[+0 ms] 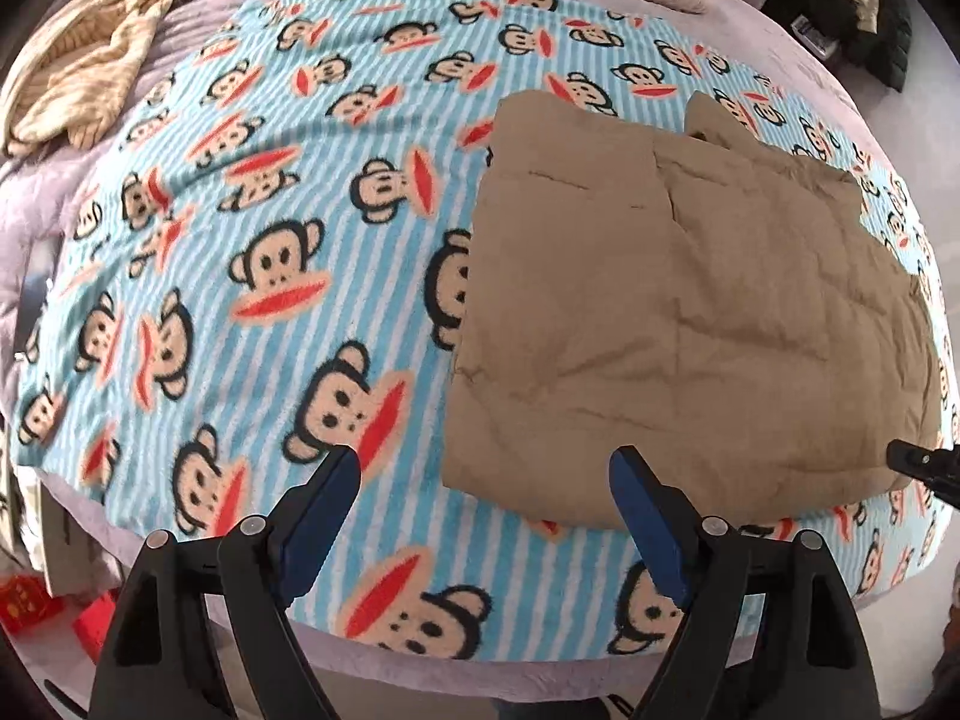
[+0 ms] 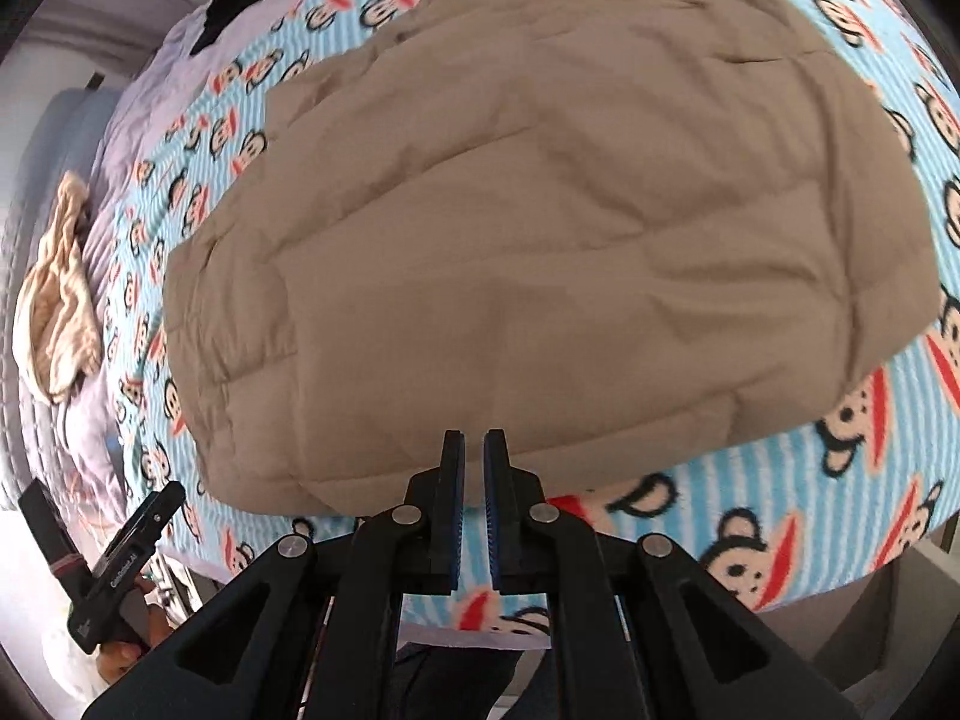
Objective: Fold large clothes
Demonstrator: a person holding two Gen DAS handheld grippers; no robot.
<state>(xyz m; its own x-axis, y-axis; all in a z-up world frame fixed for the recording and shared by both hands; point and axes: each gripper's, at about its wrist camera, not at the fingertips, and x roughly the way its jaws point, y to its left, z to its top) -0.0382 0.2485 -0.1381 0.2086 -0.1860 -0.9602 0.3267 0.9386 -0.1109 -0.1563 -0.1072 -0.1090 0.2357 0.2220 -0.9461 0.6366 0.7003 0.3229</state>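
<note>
Nearest to us, our left gripper [image 1: 485, 474] hangs above the bed with its jaws spread wide and nothing between them; below them is only the monkey-print blanket [image 1: 252, 252]. Our right gripper [image 2: 474, 450] points down with its jaws drawn almost together, a thin gap left, and no cloth caught in it.

Just beyond both pairs of jaws lies the tan padded coat [image 2: 540, 228], already folded into a thick, roughly rectangular bundle and resting flat on the blanket. In the left wrist view the coat [image 1: 690, 312] sits ahead and to the right of the open jaws, with its near left corner closest to them. In the right wrist view its near edge runs straight across in front of the closed jaws, which appear to hover over it, not touching. The bundle's long axis seems to run away from us toward the far side of the bed, though the fisheye makes this uncertain. We judge the right hand the nearer to the coat's near hem; a further fold would likely mean both jaws taking that hem.

Farther off, a cream knitted garment [image 1: 90, 48] lies crumpled at the bed's far left, well apart from the coat.
</note>
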